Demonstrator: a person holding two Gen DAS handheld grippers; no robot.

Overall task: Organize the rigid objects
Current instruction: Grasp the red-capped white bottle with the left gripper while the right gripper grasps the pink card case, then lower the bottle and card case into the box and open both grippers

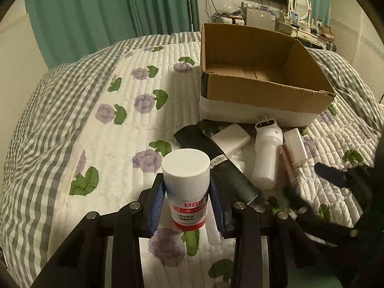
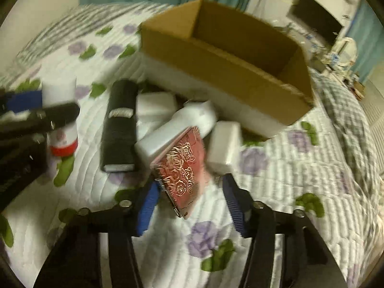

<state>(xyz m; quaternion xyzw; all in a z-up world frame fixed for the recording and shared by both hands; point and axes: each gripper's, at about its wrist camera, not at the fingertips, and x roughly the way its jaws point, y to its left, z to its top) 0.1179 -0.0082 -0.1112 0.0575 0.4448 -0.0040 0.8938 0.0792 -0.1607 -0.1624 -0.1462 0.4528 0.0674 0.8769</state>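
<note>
White bottle (image 1: 186, 187) with red label band: upright, clamped between blue pads (image 1: 157, 206) of left tool (image 1: 186, 206), white cap topmost, base just above or touching the quilt (cannot tell which). Long axis vertical, across the tool's forward line.

Cardboard box (image 1: 264, 91) taken as landmark: open top, lying ahead and to the right of the bottle, interior bare where visible. Bottle well short of box's near wall. Judged: next move for left tool is lift, carry forward-right over near wall, lower inside.

Between bottle and box, piled against box's near wall: long black case (image 1: 216, 158), running diagonally from box toward left tool; white power bank (image 1: 231, 141); white plug-in device (image 1: 266, 153) with prongs pointing at box; small white block (image 1: 296, 146) to its right.

Red rose-embossed case (image 2: 182, 168): in front of box's near wall, tilted, leaning on the pile, long axis roughly along right tool's forward line. Right tool (image 2: 190, 204): jaws wide, straddling near end of red case; left pad near or touching it, right pad apart. Not yet gripped. View blurred, contact uncertain.

Left tool nearer to a drop into box, judged by load already in hand. Everything rests on floral quilt (image 1: 120, 144) of the bed.
</note>
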